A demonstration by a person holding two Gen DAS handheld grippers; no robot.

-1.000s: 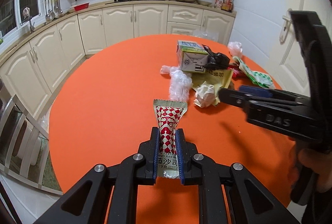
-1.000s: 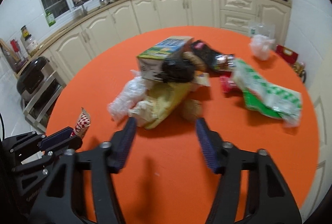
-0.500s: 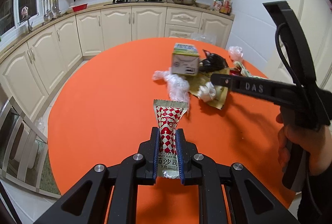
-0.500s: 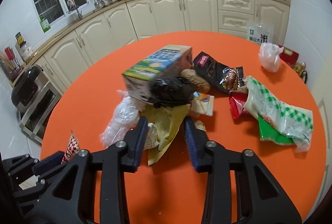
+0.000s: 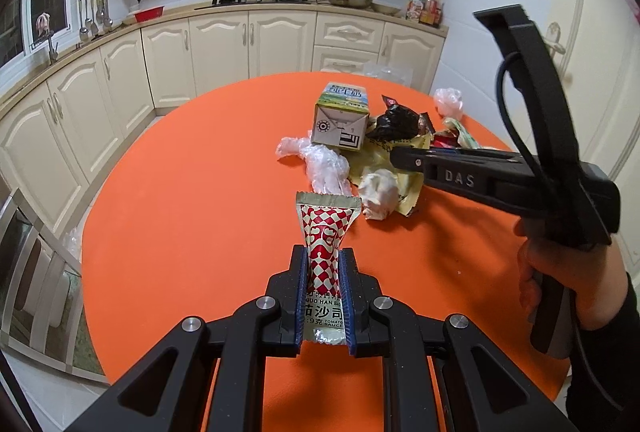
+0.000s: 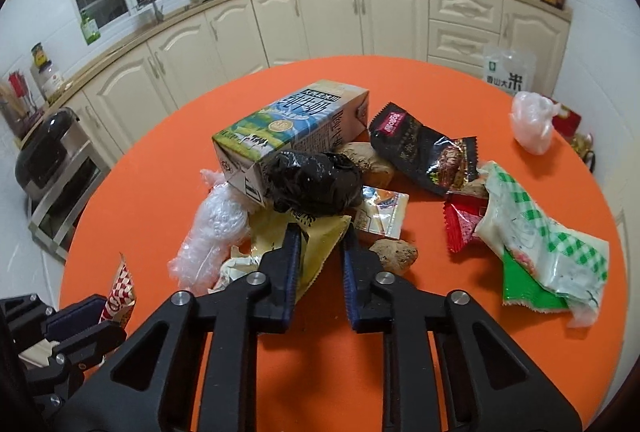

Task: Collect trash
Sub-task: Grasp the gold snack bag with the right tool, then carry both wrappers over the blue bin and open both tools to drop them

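My left gripper (image 5: 324,256) is shut on a red-and-white checked tomato sauce sachet (image 5: 326,220), held above the orange table (image 5: 180,192). The trash pile lies beyond it: a milk carton (image 6: 296,128), a black bag (image 6: 312,184), clear plastic wrap (image 6: 212,232) and a crumpled tissue (image 5: 378,192). My right gripper (image 6: 319,236) is over the pile's near edge. Its jaws are closing, and the tip of a yellow wrapper (image 6: 316,244) sits between the pads and fills the gap there. A hand (image 5: 560,272) holds that gripper at the right of the left wrist view.
More wrappers lie to the right: a dark snack bag (image 6: 420,148), a red wrapper (image 6: 464,224), a green-checked white bag (image 6: 536,232) and a knotted white bag (image 6: 532,124). Two brown lumps (image 6: 394,252) sit by the right fingers. Cream cabinets (image 6: 328,20) ring the table.
My right gripper moved forward onto the pile and its jaws narrowed from wide apart to close around the yellow wrapper's tip. The left gripper kept still with the sachet.
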